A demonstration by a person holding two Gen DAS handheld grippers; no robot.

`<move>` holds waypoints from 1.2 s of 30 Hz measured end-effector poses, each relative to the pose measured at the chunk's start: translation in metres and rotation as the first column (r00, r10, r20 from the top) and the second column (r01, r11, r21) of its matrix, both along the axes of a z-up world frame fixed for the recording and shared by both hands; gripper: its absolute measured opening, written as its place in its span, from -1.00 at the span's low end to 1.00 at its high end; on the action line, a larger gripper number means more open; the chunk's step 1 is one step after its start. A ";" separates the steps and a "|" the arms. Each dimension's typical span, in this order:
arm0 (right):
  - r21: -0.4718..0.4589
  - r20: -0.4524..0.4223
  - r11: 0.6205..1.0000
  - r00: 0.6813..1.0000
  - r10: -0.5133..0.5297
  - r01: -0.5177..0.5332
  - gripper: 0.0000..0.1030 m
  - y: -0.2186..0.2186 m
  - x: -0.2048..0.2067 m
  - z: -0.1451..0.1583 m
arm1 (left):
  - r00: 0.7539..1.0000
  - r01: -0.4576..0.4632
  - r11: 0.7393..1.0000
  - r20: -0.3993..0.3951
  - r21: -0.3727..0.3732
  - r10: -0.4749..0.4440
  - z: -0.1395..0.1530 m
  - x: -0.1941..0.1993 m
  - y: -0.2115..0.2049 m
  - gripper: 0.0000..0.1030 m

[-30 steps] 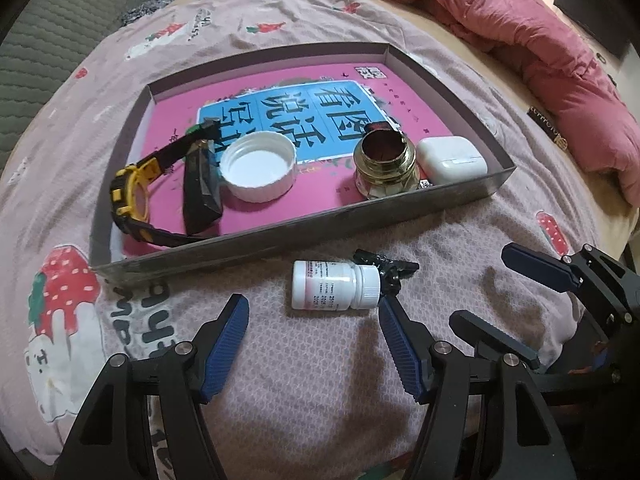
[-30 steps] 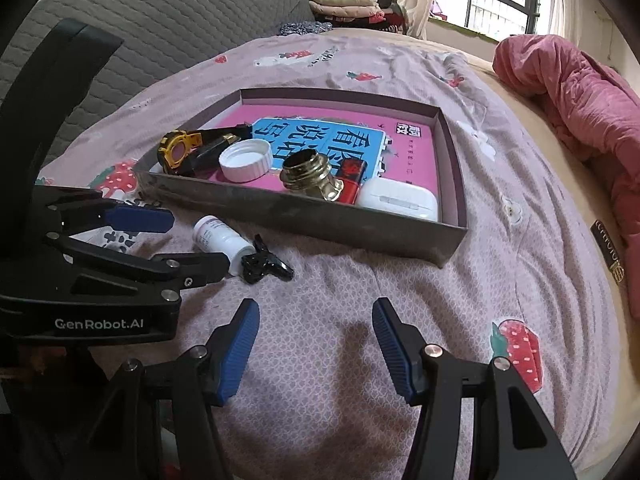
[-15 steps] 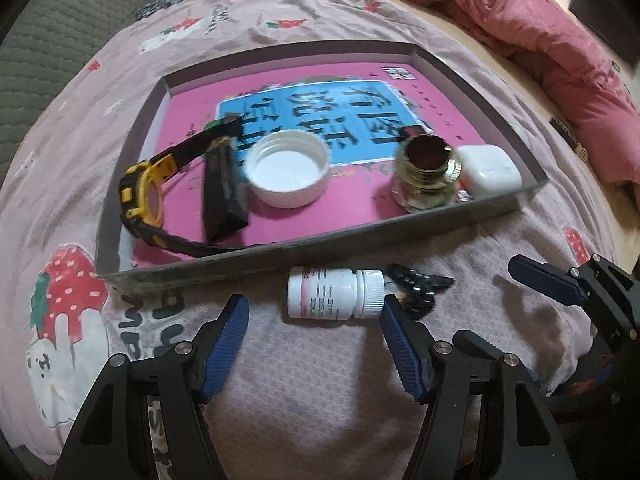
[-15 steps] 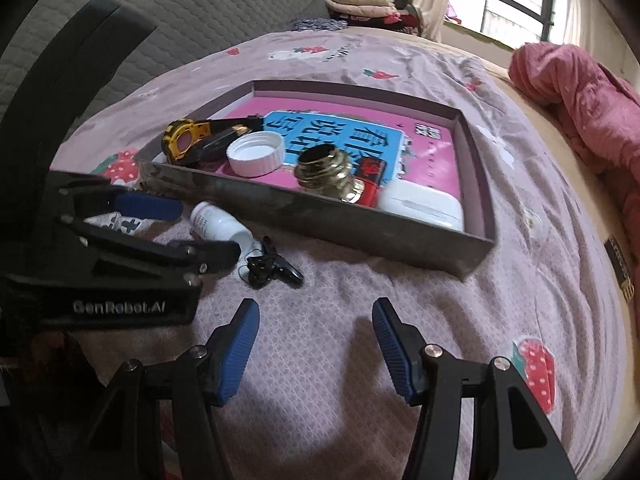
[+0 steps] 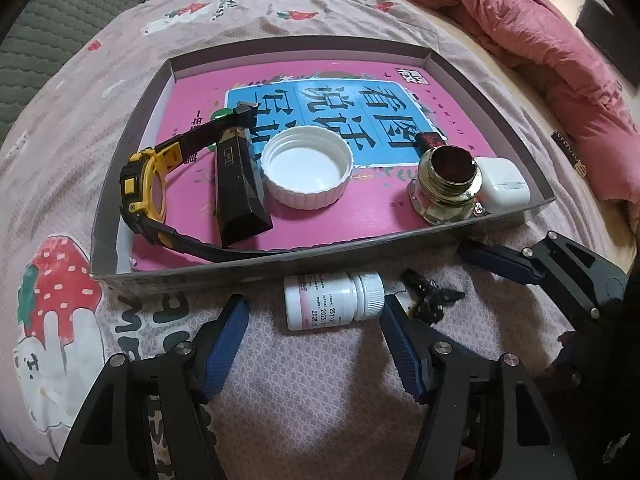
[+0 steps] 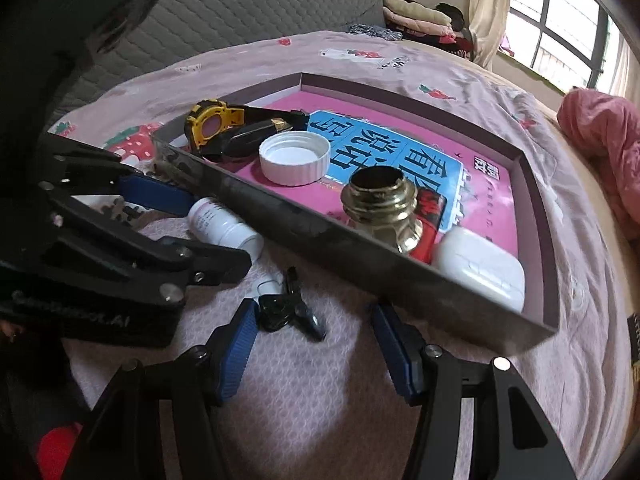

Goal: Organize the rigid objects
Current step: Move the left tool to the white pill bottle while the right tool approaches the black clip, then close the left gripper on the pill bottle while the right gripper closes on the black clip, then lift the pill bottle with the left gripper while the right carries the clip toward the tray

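A: Bottle (image 5: 334,300) first, I'd say. The small white pill bottle lies on its side on the bedspread (image 5: 320,392), just outside the near wall of the tray (image 5: 280,258), its long axis running along that wall, cap toward the right tongs.

B: And the left tongs (image 5: 314,340)?

A: Spread wide, holding nothing, with the bottle just ahead of the gap between the fingers. The fingers would close on its two ends, not across the waist.

B: The right tongs (image 6: 314,346)?

A: Also spread and empty. The black clip (image 6: 288,310) lies on the bedspread by their left finger, touching or nearly so, beside the bottle's cap end.

B: So left is nearer the bottle, right nearer the clip.

A: That's my reading.
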State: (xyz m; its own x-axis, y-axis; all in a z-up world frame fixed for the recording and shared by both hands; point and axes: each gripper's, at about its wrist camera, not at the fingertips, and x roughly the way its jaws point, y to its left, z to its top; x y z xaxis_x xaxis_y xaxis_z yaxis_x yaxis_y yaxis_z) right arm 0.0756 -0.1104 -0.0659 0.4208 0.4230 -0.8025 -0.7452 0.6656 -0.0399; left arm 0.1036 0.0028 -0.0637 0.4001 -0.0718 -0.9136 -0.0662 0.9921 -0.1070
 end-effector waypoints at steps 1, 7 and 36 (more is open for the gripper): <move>-0.001 0.008 1.000 1.000 0.006 -0.006 0.12 0.001 -0.001 -0.001 | 1.000 -0.002 1.000 -0.003 -0.002 0.002 -0.001 0.001 0.000 0.34; 0.020 0.010 1.000 1.000 0.012 -0.013 -0.41 -0.001 -0.003 0.000 | 1.000 -0.016 1.000 -0.018 -0.006 0.016 -0.004 0.005 -0.001 0.34; 0.248 -0.067 0.955 0.987 -0.148 0.160 -0.41 -0.047 -0.010 0.057 | 0.997 -0.019 0.998 0.074 -0.057 0.023 0.022 -0.009 0.000 -0.09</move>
